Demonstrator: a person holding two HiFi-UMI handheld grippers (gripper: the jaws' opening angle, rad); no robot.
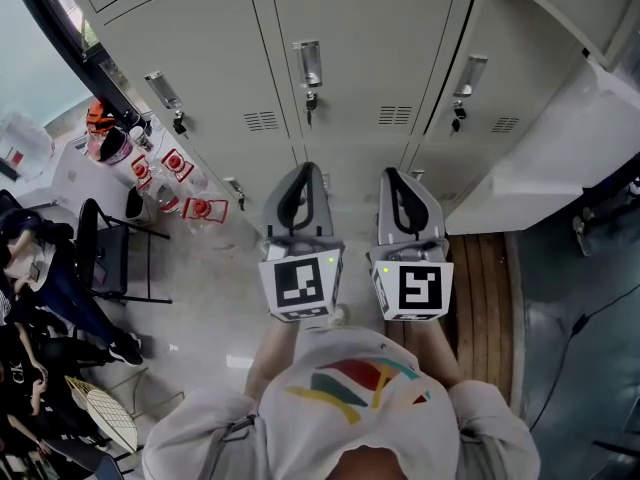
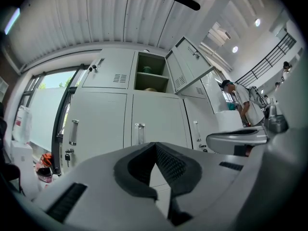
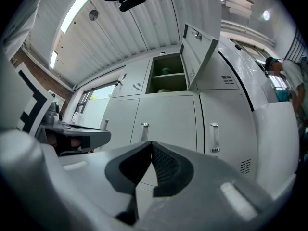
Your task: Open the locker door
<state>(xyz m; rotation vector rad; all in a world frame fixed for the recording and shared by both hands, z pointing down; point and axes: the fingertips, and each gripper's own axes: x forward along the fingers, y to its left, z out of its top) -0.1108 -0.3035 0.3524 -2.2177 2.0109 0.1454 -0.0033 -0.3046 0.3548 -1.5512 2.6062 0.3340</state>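
We hold two grippers side by side, facing a wall of grey lockers (image 1: 200, 38) and apart from them. The left gripper (image 1: 302, 174) has its fingers pressed together with nothing between them. The right gripper (image 1: 396, 178) is likewise closed and empty. The middle door (image 1: 360, 68) straight ahead is closed, with its handle (image 1: 308, 64) upright and a lock (image 1: 310, 101) just below. Higher up, an upper door (image 2: 188, 70) hangs open, showing shelves (image 2: 151, 74). A chair (image 1: 105, 253) stands at the left.
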